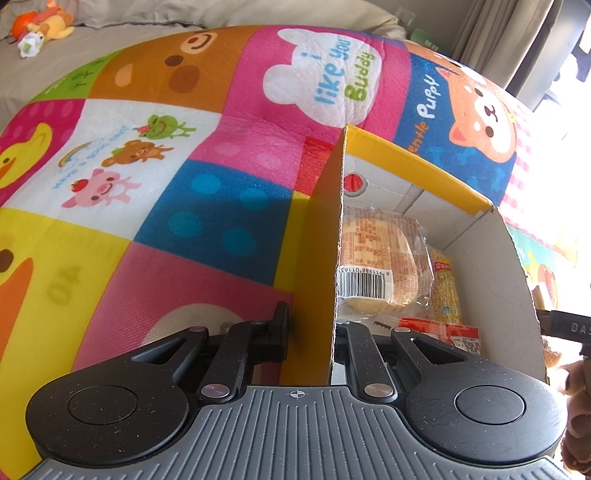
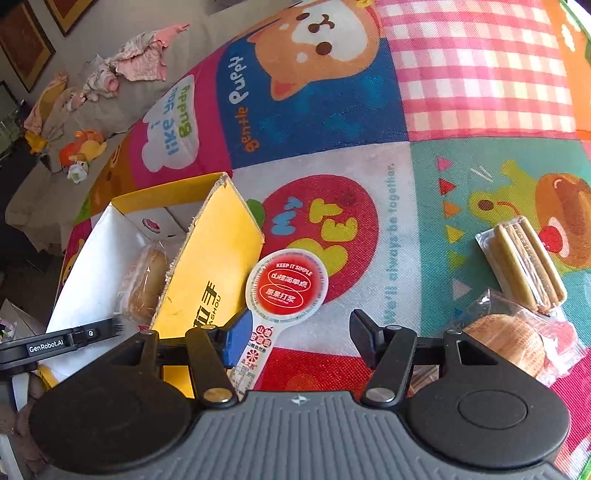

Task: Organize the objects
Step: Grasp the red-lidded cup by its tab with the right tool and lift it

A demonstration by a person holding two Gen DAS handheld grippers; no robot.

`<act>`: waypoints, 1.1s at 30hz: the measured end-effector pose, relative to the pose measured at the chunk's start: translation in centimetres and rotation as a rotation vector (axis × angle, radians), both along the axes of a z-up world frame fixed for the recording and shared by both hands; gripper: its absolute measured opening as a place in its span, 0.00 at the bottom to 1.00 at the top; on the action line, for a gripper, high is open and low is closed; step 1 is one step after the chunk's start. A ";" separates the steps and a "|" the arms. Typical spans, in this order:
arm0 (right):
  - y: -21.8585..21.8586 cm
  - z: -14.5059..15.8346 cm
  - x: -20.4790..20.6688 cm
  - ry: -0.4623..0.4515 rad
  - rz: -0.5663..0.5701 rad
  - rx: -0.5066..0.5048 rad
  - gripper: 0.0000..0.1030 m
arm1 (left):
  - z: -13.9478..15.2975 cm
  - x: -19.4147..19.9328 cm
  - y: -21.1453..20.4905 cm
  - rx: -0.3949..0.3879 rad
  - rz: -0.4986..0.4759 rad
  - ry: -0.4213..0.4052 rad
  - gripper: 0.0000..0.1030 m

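Left gripper (image 1: 310, 332) clamped on the yellow box (image 2: 207, 266) wall. Right gripper (image 2: 295, 339) just beside the box, jaws apart over a red-and-white lollipop-shaped pack (image 2: 286, 286). Inside the box, 1 wrapped bun (image 1: 376, 258); 2 more snacks well apart on the play mat (image 2: 461, 92).

- It was a home, most likely a living room or a child's play area.
- A bright padded play mat (image 1: 229, 155) with cartoon ducks, bears, pigs and a puppy covered the floor.
- Plush toys (image 2: 83, 149) lay on a grey couch or bed (image 1: 110, 33) behind the mat.
- Small crumpled pink garments (image 2: 144, 59) were strewn on the same soft surface.
- Framed pictures (image 2: 22, 40) hung on the wall.
- Curtains (image 1: 495, 33) hung beside a sunlit window.
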State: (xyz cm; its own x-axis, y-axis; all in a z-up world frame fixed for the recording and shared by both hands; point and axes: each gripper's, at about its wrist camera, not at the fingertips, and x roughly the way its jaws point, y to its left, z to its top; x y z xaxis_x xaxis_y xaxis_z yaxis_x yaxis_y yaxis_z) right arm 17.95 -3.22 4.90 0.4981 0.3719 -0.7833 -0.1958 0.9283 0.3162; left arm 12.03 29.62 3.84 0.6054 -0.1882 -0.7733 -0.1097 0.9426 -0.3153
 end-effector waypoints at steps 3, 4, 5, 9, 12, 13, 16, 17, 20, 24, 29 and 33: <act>1.0 -0.3 0.5 -0.008 0.027 0.000 0.58 | 0.0 0.0 0.1 0.000 0.001 0.000 0.14; 1.4 -0.5 0.6 -0.010 0.037 -0.012 0.58 | 0.0 0.0 0.0 -0.001 0.001 0.001 0.14; 1.8 -0.6 0.8 -0.011 0.041 -0.033 0.58 | 0.0 0.0 0.1 -0.001 0.001 0.000 0.14; 1.9 -0.9 1.2 -0.013 0.039 -0.098 0.58 | -0.1 -0.1 0.1 -0.001 0.000 -0.001 0.14; 1.6 -0.8 0.7 -0.057 0.015 -0.187 0.61 | 0.0 -0.1 0.1 -0.002 0.000 -0.001 0.14; 1.6 -0.7 0.5 -0.079 0.013 -0.217 0.61 | 0.0 -0.1 0.1 -0.003 0.000 -0.001 0.14; 1.3 -0.5 -0.3 -0.133 0.052 -0.261 0.61 | 0.0 -0.1 0.1 -0.002 0.000 -0.001 0.14; 1.3 -0.5 -0.5 -0.146 0.070 -0.276 0.61 | 0.0 0.0 0.1 -0.003 0.000 0.000 0.14; 2.1 -0.5 -1.2 -0.187 0.148 -0.337 0.63 | -0.1 0.0 0.1 -0.005 -0.001 -0.001 0.14; 2.8 -1.0 -1.0 -0.179 0.185 -0.365 0.63 | -0.1 0.0 0.2 -0.009 -0.001 0.000 0.14; 2.9 -1.1 -1.5 -0.128 0.169 -0.295 0.23 | -0.1 0.1 0.2 -0.013 -0.004 0.001 0.14; 3.3 -0.7 -3.3 -0.105 0.153 -0.325 0.22 | -0.2 0.1 0.4 -0.016 -0.005 0.000 0.15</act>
